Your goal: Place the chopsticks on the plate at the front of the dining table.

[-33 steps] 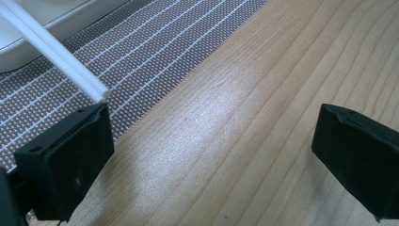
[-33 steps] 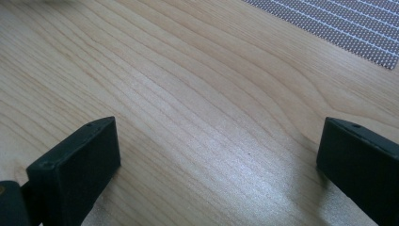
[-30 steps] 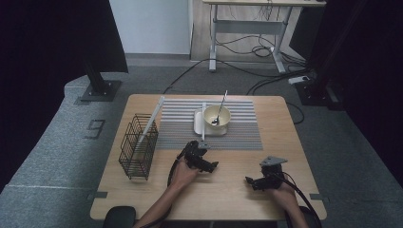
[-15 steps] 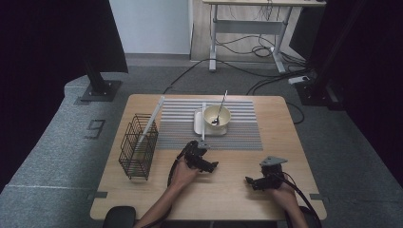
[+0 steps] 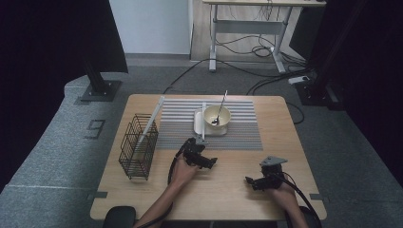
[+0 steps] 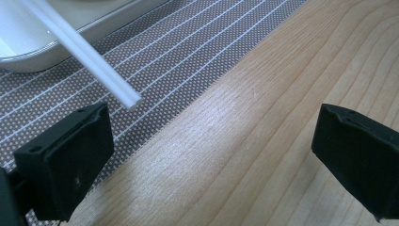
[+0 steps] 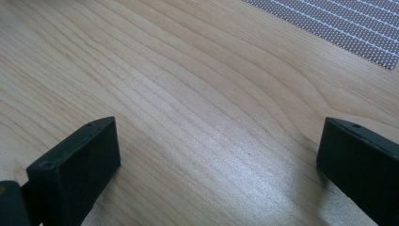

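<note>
The wooden counter [image 5: 142,199] carried a striped placemat [image 5: 237,133] across its far half. At the placemat's left edge stood a wire basket [image 5: 139,152] with a white stick leaning in it. On the placemat sat a white tray [image 5: 198,124] holding a bowl [image 5: 217,116] with what looked like a spoon. A pair of white chopsticks [image 6: 84,47] lay across the tray. The left tool [image 5: 205,161] hovered at the placemat's near edge, jaws wide apart and empty, just short of the chopsticks' tip. The right tool [image 5: 256,182], nearer than the placemat, was spread wide and empty.
</note>
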The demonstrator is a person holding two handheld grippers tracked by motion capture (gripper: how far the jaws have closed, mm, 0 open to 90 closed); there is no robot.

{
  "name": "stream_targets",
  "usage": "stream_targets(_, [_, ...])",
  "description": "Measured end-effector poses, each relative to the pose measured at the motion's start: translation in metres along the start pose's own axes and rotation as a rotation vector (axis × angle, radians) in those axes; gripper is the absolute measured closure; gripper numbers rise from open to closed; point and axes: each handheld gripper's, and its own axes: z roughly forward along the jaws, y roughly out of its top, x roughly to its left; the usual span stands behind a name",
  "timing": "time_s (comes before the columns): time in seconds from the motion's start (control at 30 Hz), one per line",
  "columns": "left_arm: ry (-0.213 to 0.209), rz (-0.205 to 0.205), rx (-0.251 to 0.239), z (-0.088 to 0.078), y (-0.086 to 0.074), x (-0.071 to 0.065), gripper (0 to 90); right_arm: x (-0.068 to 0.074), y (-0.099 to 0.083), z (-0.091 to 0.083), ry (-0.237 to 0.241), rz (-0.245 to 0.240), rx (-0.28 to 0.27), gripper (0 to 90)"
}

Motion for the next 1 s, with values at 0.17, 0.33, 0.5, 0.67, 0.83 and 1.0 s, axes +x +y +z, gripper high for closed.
stream_targets(0.17, [-0.004, 0.009, 0.001, 0.002, 0.002, -0.003, 0.0, 0.000, 0.000, 0.000, 0.000, 0.000, 0.000, 0.0])
stream_targets(0.33, [-0.004, 0.008, -0.003, 0.002, 0.003, -0.004, 0.0, 0.000, 0.000, 0.000, 0.000, 0.000, 0.000, 0.0])
stream_targets(0.5, [0.001, 0.012, -0.013, -0.005, 0.004, -0.004, 0.0, 0.000, 0.000, 0.000, 0.002, -0.003, 0.001, 0.0])
stream_targets(0.67, [0.000, 0.027, -0.025, -0.013, 0.007, -0.005, 0.0, 0.000, 0.000, 0.000, 0.002, -0.003, 0.001, 0.0])
stream_targets(0.83, [0.007, 0.053, -0.029, -0.027, 0.008, -0.005, 0.0, 0.000, 0.000, 0.000, 0.001, -0.002, 0.002, 0.0])
stream_targets(1.0, [0.007, 0.040, -0.048, -0.043, 0.005, -0.004, 0.0, 0.000, 0.000, 0.000, 0.001, -0.004, 0.001, 0.0])
